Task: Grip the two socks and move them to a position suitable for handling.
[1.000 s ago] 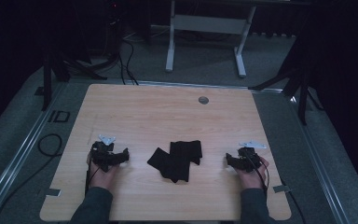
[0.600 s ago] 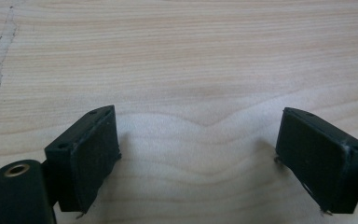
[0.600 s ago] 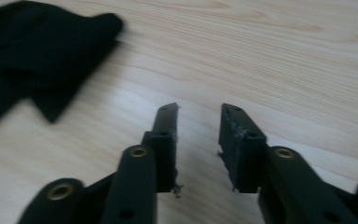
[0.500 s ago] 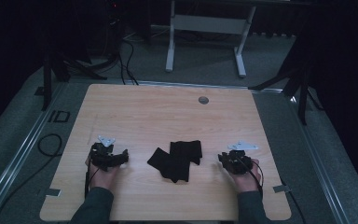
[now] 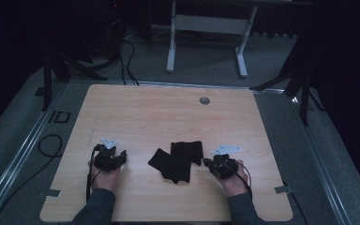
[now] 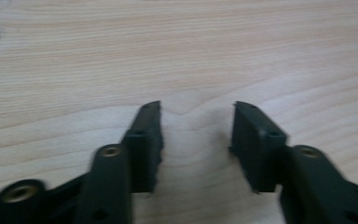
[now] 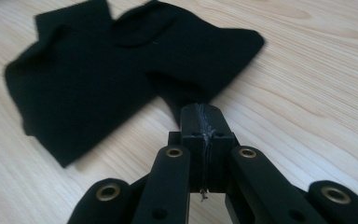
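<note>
A black cloth (image 5: 178, 161) lies crumpled on the wooden table (image 5: 168, 117) near its front edge, between my two grippers. It spreads just ahead of the jaws in the right gripper view (image 7: 98, 79). My right gripper (image 5: 207, 163) (image 7: 200, 116) has just closed. Its jaws are pressed together, with their tips at the cloth's right corner and no cloth visibly pinched. My left gripper (image 5: 120, 157) (image 6: 196, 135) rests to the left of the cloth, apart from it. Its jaws have been closing and stand part open over bare wood.
A small round grey grommet (image 5: 205, 100) sits near the table's far edge. Tape tabs mark the front corners (image 5: 49, 192) (image 5: 283, 189). Beyond the table are a white desk frame (image 5: 206, 28), dark stands and cables on grey floor.
My right gripper has slid left to the cloth's edge, and its jaws have closed. The left hand has stayed put. The cloth has not moved.
</note>
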`<state>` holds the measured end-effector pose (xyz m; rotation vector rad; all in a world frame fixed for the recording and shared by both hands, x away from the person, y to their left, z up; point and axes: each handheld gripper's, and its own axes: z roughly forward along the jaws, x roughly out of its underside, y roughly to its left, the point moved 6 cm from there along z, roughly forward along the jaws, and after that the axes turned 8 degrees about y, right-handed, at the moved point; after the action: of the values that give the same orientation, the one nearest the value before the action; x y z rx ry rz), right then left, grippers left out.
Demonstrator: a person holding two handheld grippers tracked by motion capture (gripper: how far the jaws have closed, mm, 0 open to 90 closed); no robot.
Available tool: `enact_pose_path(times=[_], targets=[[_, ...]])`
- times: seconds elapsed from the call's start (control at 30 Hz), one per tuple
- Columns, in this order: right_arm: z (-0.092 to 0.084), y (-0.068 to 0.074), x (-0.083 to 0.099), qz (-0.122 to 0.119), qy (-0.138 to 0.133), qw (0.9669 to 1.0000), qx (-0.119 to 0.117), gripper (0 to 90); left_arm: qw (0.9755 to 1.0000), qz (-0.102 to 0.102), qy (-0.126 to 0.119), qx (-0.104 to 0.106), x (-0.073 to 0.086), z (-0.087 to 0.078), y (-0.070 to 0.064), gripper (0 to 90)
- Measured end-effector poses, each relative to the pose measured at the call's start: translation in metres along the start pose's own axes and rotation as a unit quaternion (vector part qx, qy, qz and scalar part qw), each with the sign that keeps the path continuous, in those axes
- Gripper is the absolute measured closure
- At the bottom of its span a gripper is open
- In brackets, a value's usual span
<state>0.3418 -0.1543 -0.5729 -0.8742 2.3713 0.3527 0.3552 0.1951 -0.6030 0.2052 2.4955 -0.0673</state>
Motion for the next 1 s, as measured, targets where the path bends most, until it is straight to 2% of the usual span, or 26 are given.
enact_pose_path(times=[0.07, 0.1, 0.23, 0.27, 0.33, 0.4, 0.43, 0.53, 0.67, 0.8, 0.9, 1.0], targets=[[0.002, 0.005, -0.003, -0.009, 0.0, 1.0, -0.003, 89.1, 0.9999, 0.01, -0.003, 0.012, -0.001, -0.003, -0.007, 64.7], [0.003, 0.008, -0.005, -0.013, 0.0, 0.9999, -0.005, 89.1, 0.9995, 0.017, -0.006, 0.028, -0.002, -0.005, -0.013, 67.3], [0.006, 0.017, -0.015, -0.031, -0.003, 0.9995, -0.007, 89.1, 0.9956, 0.056, -0.031, 0.069, -0.005, -0.015, -0.039, 79.4], [0.007, 0.018, -0.016, -0.033, -0.001, 0.9994, -0.007, 89.2, 0.993, 0.069, -0.038, 0.089, -0.006, -0.017, -0.05, 82.5], [0.012, 0.02, -0.022, -0.039, -0.002, 0.9992, -0.008, 89.3, 0.9887, 0.095, -0.043, 0.108, -0.006, -0.02, -0.067, 88.0], [0.017, 0.021, -0.026, -0.04, 0.0, 0.9992, -0.007, 89.5, 0.9829, 0.118, -0.046, 0.134, -0.005, -0.021, -0.084, 89.7], [0.02, 0.022, -0.027, -0.041, 0.001, 0.9991, -0.007, 89.5, 0.9809, 0.131, -0.045, 0.137, -0.004, -0.02, -0.091, 89.7], [0.029, 0.021, -0.03, -0.039, 0.007, 0.9992, -0.004, 89.6, 0.977, 0.151, -0.038, 0.146, -0.001, -0.015, -0.107, 89.7], [0.041, 0.019, -0.032, -0.037, 0.024, 0.999, 0.006, 89.8, 0.9749, 0.167, -0.014, 0.147, 0.005, -0.006, -0.116, 89.9], [0.053, 0.015, -0.029, -0.031, 0.047, 0.9982, 0.021, 90.0, 0.9751, 0.171, -0.008, 0.142, 0.005, -0.004, -0.115, 90.0], [0.055, 0.012, -0.031, -0.017, 0.045, 0.9985, 0.024, 90.0, 0.9759, 0.169, -0.003, 0.138, 0.005, -0.005, -0.113, 90.0], [0.057, 0.008, -0.033, -0.008, 0.046, 0.9985, 0.029, 90.0, 0.9756, 0.17, 0.001, 0.139, 0.007, -0.007, -0.11, 90.0]])
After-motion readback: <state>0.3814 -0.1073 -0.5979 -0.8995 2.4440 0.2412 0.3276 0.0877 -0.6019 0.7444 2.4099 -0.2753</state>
